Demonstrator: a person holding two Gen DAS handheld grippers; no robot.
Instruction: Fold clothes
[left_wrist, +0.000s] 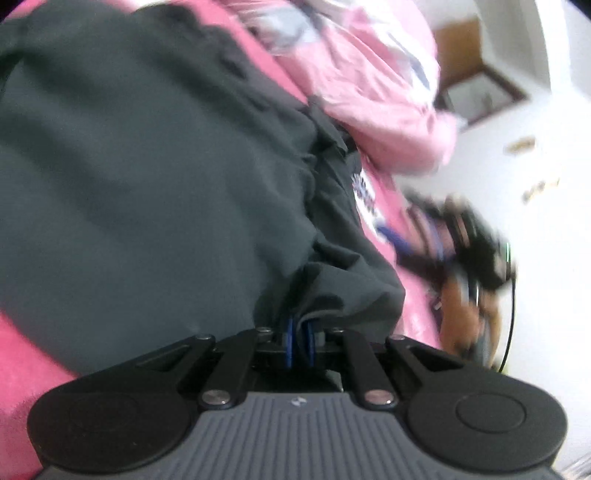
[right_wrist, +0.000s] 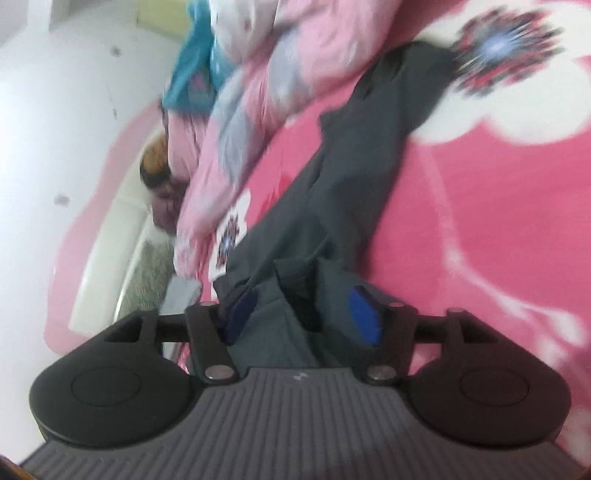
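While the left gripper (left_wrist: 300, 338) has its two blue-padded fingers pinched together on a bunched fold of the dark grey-green cloth garment (left_wrist: 147, 155), the fabric spills away ahead of it, broad and smooth to the left, wrinkled near the pinch. It lies on the bright pink bed sheet printed with white flowers (left_wrist: 26, 354). A rumpled pale pink quilt (left_wrist: 369, 81) sits heaped beyond the garment's far edge. Over to the right, blurred, the other tool shows in the left wrist view.

Now the right gripper (right_wrist: 303, 314): its fingers stand wide apart, the blue pads (right_wrist: 364, 317) on either side of a hanging bit of the garment (right_wrist: 354, 155), not clamped on it. From there the dark cloth runs in a long narrow band across the sheet (right_wrist: 498, 229) toward a dark-centred flower print (right_wrist: 506, 51). The quilt (right_wrist: 266, 96) lies along its left side, a turquoise cloth (right_wrist: 192, 74) behind.
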